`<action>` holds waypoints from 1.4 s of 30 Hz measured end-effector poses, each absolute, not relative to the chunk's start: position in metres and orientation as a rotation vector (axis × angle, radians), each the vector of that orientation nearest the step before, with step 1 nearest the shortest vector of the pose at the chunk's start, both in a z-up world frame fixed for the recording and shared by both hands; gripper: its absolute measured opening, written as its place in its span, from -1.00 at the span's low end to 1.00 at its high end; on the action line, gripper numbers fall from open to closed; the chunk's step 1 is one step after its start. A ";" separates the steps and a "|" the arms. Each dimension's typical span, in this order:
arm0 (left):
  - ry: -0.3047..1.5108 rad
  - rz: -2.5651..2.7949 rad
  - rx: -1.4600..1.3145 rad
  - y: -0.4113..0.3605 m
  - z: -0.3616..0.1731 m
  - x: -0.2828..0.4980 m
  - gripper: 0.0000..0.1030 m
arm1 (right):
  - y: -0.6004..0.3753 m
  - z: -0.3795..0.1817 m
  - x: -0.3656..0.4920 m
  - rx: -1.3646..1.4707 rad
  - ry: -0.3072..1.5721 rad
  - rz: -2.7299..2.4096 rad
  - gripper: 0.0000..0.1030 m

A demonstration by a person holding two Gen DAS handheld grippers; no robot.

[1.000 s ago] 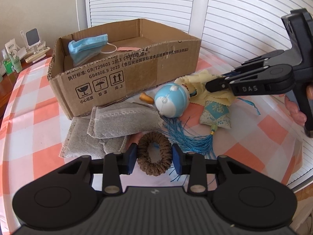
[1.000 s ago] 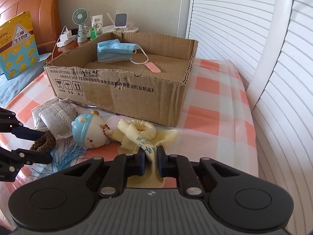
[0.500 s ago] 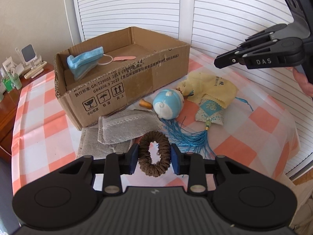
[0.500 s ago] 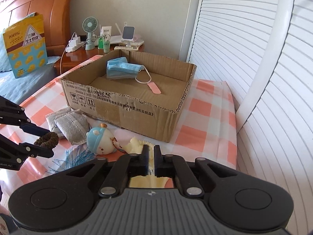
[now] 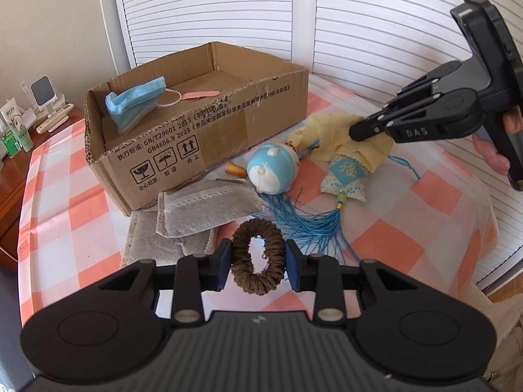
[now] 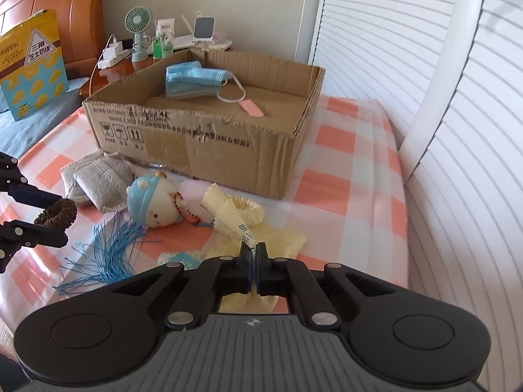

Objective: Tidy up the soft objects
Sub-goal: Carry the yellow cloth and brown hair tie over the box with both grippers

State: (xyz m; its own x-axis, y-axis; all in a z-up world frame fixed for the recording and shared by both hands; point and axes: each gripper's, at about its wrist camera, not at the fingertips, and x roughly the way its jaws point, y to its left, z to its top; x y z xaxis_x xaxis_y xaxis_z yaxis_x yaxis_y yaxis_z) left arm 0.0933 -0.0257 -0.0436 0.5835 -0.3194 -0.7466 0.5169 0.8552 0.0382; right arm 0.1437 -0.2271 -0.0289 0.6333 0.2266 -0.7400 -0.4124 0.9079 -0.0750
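Note:
My left gripper [image 5: 257, 266] is shut on a brown hair scrunchie [image 5: 258, 258] and holds it above the checked table; it also shows in the right wrist view [image 6: 57, 217]. My right gripper [image 6: 254, 253] is shut on a fold of the pale yellow cloth [image 6: 235, 219], seen too in the left wrist view [image 5: 340, 137]. An open cardboard box [image 5: 209, 137] holds a blue face mask [image 5: 135, 103]. In front of it lie grey pouches [image 5: 202, 209], a blue-capped doll [image 5: 273, 168] and a sachet [image 5: 346, 179] with a blue tassel [image 5: 313, 225].
The table has an orange-and-white checked cloth [image 5: 65, 222]. White louvred shutters [image 6: 457, 130] stand close on the right. A wooden nightstand [image 6: 124, 65] with a small fan, bottles and a phone stand sits behind the box. A yellow bag [image 6: 32, 65] leans on the bed.
My right gripper rose off the table, came back down and is now shut on the yellow cloth. My left gripper lifted the scrunchie a little higher.

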 end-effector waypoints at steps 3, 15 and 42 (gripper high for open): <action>0.810 -0.499 0.263 -0.025 -0.041 0.093 -0.36 | -0.232 -0.013 0.142 -0.240 0.781 0.363 -0.94; 0.792 -0.510 0.265 -0.023 -0.029 0.090 -0.36 | -0.237 0.046 0.132 -0.261 0.671 0.375 -0.94; 0.630 -0.429 0.301 -0.025 0.049 0.216 -0.24 | -0.198 0.085 0.188 -0.211 0.573 0.445 -0.94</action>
